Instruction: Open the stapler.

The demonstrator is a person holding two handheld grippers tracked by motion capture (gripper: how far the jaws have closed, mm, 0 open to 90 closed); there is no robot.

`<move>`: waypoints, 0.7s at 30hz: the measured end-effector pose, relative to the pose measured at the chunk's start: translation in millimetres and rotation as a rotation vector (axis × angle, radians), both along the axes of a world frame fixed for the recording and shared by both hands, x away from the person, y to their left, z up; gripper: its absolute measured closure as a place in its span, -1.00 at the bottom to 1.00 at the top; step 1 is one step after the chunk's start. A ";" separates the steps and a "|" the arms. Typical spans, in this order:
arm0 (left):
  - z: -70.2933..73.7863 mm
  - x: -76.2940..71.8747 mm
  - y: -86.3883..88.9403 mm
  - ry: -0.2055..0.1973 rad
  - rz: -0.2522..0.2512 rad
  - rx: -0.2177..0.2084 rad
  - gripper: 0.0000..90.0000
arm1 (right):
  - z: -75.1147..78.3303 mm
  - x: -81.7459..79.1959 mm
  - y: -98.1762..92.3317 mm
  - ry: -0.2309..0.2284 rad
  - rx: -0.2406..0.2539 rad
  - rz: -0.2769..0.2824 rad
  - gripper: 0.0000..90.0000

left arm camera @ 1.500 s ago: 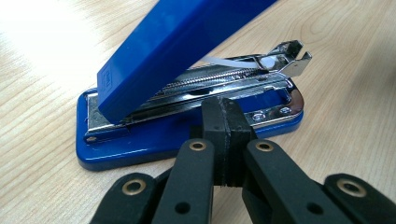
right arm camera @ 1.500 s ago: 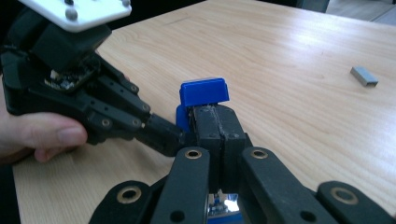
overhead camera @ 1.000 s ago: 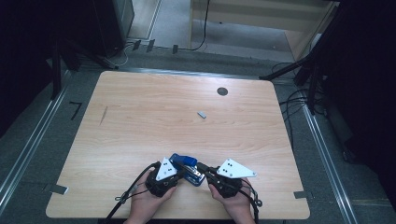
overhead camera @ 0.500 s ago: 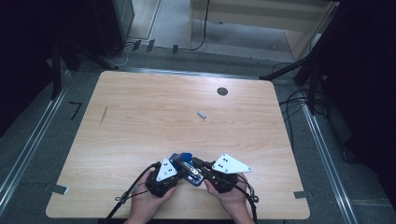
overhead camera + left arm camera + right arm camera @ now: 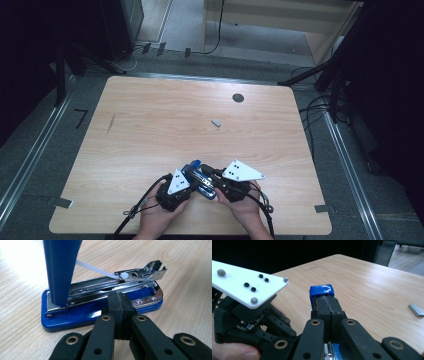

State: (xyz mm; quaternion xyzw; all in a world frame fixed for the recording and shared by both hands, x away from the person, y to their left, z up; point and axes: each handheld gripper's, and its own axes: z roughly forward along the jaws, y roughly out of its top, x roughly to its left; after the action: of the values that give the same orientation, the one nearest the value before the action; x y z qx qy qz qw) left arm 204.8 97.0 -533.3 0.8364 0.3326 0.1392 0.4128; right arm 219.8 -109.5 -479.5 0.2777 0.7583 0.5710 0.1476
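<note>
A blue stapler (image 5: 202, 186) lies near the table's front edge between my two grippers, its base (image 5: 75, 317) flat on the wood. Its blue lid (image 5: 61, 267) is swung up, baring the metal magazine (image 5: 105, 285). My left gripper (image 5: 119, 302) is shut, its joined tips resting against the side of the stapler's base and magazine. My right gripper (image 5: 327, 303) is also shut, with nothing between its jaws; its tips press against the end of the raised lid (image 5: 321, 291). In the high view, the left gripper (image 5: 192, 187) and right gripper (image 5: 204, 171) meet over the stapler.
A small grey strip of staples (image 5: 216, 122) lies mid-table, also to the right in the right gripper view (image 5: 416, 310). A round dark grommet (image 5: 238, 98) sits near the far edge. The left gripper's white plate (image 5: 244, 282) is close beside my right jaws. Cables trail off the front edge.
My right gripper has shifted left and slightly up, closer to the left gripper, pushing the blue lid further up. The left gripper has stayed put.
</note>
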 end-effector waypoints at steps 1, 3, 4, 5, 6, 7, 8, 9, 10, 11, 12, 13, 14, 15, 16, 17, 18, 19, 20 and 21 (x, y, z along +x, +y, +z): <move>0.0 -0.1 -0.1 0.000 -0.001 0.001 1.00 | 0.3 0.4 0.4 -0.001 -0.001 -0.001 1.00; 0.0 0.0 0.0 0.000 -0.001 0.000 1.00 | 1.2 1.5 2.0 -0.002 -0.001 0.002 1.00; 0.0 0.1 0.1 0.001 -0.001 0.000 1.00 | 1.5 2.2 2.7 -0.006 -0.001 0.004 1.00; 0.1 0.0 0.0 0.001 -0.002 0.001 1.00 | 2.0 2.9 3.5 -0.005 -0.002 0.007 1.00; 0.1 0.1 0.1 -0.001 -0.002 0.003 1.00 | 2.5 3.5 4.3 -0.006 -0.002 0.007 1.00; 0.1 0.1 0.1 -0.001 -0.002 0.003 1.00 | 3.0 4.1 5.1 -0.006 -0.003 0.007 1.00; 0.1 0.1 0.1 -0.001 -0.001 0.003 1.00 | 3.4 4.8 5.9 -0.007 -0.003 0.008 1.00; 0.0 0.0 0.0 -0.001 -0.002 0.002 1.00 | 3.7 5.5 6.7 -0.006 -0.001 0.009 1.00; 0.0 0.0 0.0 -0.001 -0.002 0.002 1.00 | 4.0 6.4 7.3 -0.007 -0.001 0.011 1.00; 0.0 -0.1 -0.2 -0.002 -0.002 0.001 1.00 | 4.0 6.4 7.3 -0.007 -0.001 0.011 1.00; 0.0 -0.1 -0.2 -0.002 -0.002 0.001 1.00 | 4.4 7.2 8.5 -0.007 0.001 0.012 1.00; 0.0 -0.2 -0.3 -0.003 -0.001 0.002 1.00 | 5.0 8.4 10.5 -0.009 0.002 0.014 1.00; 0.0 -0.2 -0.3 -0.005 -0.001 0.003 1.00 | 5.2 8.9 11.3 -0.011 0.002 0.014 1.00; -0.1 -0.3 -0.4 -0.006 -0.001 0.002 1.00 | 5.2 9.5 12.3 -0.013 0.004 0.014 1.00; -0.1 -0.4 -0.5 -0.006 0.000 0.003 1.00 | 5.3 10.2 13.3 -0.013 0.006 0.014 1.00; -0.1 -0.5 -0.6 -0.006 0.000 0.002 1.00 | 5.3 11.0 14.1 -0.013 0.008 0.016 1.00; -0.1 -0.5 -0.6 -0.006 0.000 0.002 1.00 | 5.5 11.7 15.0 -0.014 0.009 0.016 1.00; 0.0 -0.3 -0.5 -0.006 -0.001 0.003 1.00 | 5.8 12.1 16.0 -0.013 0.009 0.016 1.00; 0.0 -0.3 -0.4 -0.006 -0.001 0.004 1.00 | 6.2 12.8 17.1 -0.013 0.008 0.017 1.00; 0.0 -0.3 -0.4 -0.006 -0.001 0.003 1.00 | 6.5 13.3 18.0 -0.015 0.007 0.020 1.00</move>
State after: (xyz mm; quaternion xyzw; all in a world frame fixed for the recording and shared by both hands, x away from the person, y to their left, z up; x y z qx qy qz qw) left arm 204.5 96.6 -533.3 0.8369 0.3306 0.1419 0.4125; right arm 233.1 -91.4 -472.9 0.2666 0.7578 0.5772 0.1465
